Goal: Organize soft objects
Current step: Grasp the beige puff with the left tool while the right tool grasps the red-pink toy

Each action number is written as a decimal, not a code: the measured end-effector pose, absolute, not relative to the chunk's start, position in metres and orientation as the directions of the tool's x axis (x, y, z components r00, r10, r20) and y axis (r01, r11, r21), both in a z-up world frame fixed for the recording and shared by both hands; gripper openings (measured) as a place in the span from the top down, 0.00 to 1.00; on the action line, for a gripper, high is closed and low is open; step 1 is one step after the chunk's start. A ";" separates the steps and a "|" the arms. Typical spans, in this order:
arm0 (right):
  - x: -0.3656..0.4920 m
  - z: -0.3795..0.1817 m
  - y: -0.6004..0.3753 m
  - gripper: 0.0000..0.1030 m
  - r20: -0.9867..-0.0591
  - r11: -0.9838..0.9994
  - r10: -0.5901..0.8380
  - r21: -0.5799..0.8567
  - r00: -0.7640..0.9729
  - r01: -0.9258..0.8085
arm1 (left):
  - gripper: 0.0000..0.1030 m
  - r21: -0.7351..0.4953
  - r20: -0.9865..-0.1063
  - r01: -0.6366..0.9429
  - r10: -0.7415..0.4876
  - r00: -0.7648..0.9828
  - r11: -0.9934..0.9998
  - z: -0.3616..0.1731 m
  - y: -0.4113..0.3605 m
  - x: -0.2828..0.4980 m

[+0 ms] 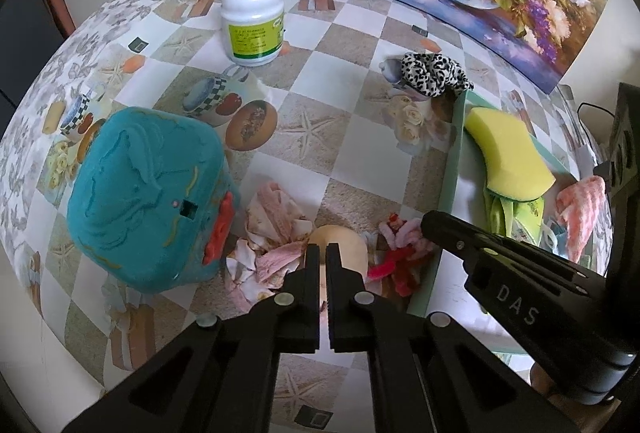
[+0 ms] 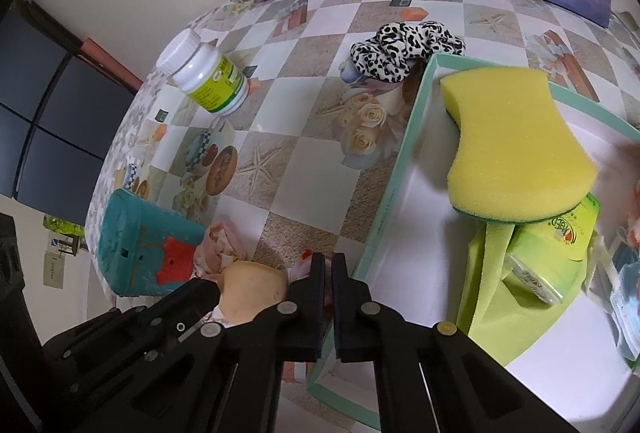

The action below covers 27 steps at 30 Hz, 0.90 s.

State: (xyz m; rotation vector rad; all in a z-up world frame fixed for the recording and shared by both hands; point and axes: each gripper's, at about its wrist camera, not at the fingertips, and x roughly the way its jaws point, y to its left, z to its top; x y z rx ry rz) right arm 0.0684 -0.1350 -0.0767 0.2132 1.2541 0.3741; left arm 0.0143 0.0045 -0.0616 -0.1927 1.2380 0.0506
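Hiding part of the beige puff, the left gripper had its jaws nearly pressed together, empty, the smooth rounded puff just ahead. Right gripper likewise nearly closed, holding nothing; a pink-red fuzzy item lay mostly obscured past its tips. Right of both jaws, the mint box held a porous yellow sponge. Crumpled pink fabric lay left.
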 end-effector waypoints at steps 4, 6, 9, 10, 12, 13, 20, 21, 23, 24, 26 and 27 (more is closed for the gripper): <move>0.069 -0.079 -0.136 0.97 -0.883 0.918 0.394 0.366 0.256 -0.152 | 0.61 -0.107 -0.949 -0.107 -0.069 0.308 0.988 -0.066 -0.005 0.015; 0.069 -0.079 -0.137 0.97 -0.881 0.917 0.397 0.369 0.256 -0.151 | 0.60 -0.097 -0.949 -0.092 -0.064 0.309 0.991 -0.066 -0.008 0.015; 0.068 -0.079 -0.138 0.97 -0.881 0.916 0.399 0.373 0.255 -0.147 | 0.60 -0.082 -0.955 -0.091 -0.053 0.291 0.992 -0.070 -0.009 0.017; 0.068 -0.079 -0.138 0.97 -0.881 0.916 0.400 0.373 0.255 -0.147 | 0.60 -0.086 -0.957 -0.090 -0.057 0.285 0.992 -0.072 -0.010 0.018; 0.068 -0.079 -0.138 0.97 -0.880 0.916 0.401 0.375 0.254 -0.146 | 0.60 -0.089 -0.958 -0.086 -0.061 0.281 0.992 -0.073 -0.011 0.019; 0.068 -0.079 -0.138 0.97 -0.880 0.915 0.402 0.376 0.253 -0.145 | 0.60 -0.078 -0.958 -0.082 -0.052 0.280 0.994 -0.074 -0.012 0.020; 0.068 -0.080 -0.138 0.97 -0.878 0.913 0.407 0.384 0.251 -0.139 | 0.85 -0.059 -0.957 -0.065 -0.038 0.288 0.996 -0.074 -0.014 0.019; 0.068 -0.080 -0.139 0.97 -0.877 0.912 0.409 0.386 0.251 -0.137 | 0.86 -0.064 -0.956 -0.063 -0.043 0.291 0.996 -0.073 -0.014 0.019; 0.068 -0.080 -0.140 0.97 -0.876 0.911 0.412 0.391 0.251 -0.133 | 0.88 -0.074 -0.954 -0.059 -0.053 0.296 0.996 -0.072 -0.013 0.019; 0.068 -0.080 -0.140 0.96 -0.875 0.910 0.414 0.393 0.252 -0.131 | 0.88 -0.077 -0.951 -0.060 -0.055 0.303 0.995 -0.069 -0.012 0.018; 0.068 -0.079 -0.141 0.95 -0.873 0.909 0.418 0.398 0.251 -0.128 | 0.88 -0.063 -0.947 -0.062 -0.040 0.317 0.996 -0.065 -0.011 0.017; 0.068 -0.078 -0.141 0.95 -0.873 0.909 0.417 0.398 0.252 -0.125 | 0.88 -0.062 -0.945 -0.063 -0.038 0.324 0.996 -0.064 -0.010 0.017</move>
